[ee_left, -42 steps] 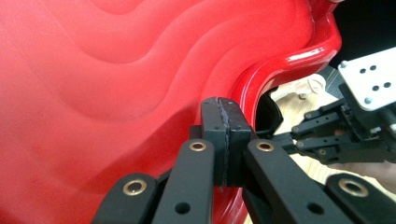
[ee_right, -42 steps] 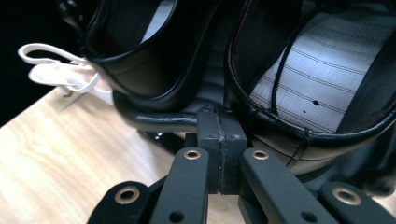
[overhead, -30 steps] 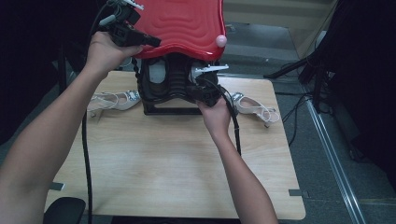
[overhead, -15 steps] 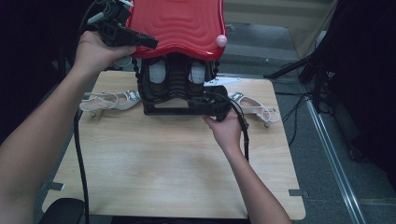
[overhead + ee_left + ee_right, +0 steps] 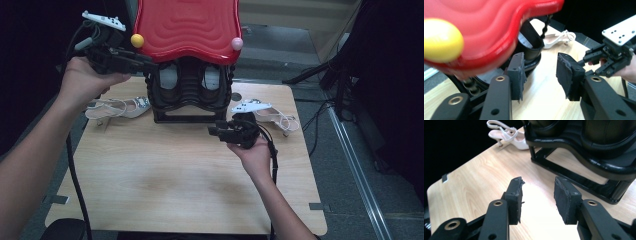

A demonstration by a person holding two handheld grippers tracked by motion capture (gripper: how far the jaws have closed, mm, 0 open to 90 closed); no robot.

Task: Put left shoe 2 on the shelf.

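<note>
Two grippers are seen at a wooden table (image 5: 165, 185), each held in a hand, both with jaws that have just been opening and nothing between the pads

Left gripper (image 5: 142, 61): held up at the left edge of the red lid (image 5: 187, 27), just beside the yellow knob (image 5: 137, 40); jaws parted, no contact with the lid made out

Right gripper (image 5: 214, 131): held low over the table, just in front of the black rack (image 5: 190, 95); jaws parted over bare wood

Rack: stood at the table's far middle, under the lid; a pink knob (image 5: 237, 44) is seen at the lid's right corner

Pale sandals: one (image 5: 117, 107) lies left of the rack, one (image 5: 272, 115) right of it, behind the right gripper
</note>
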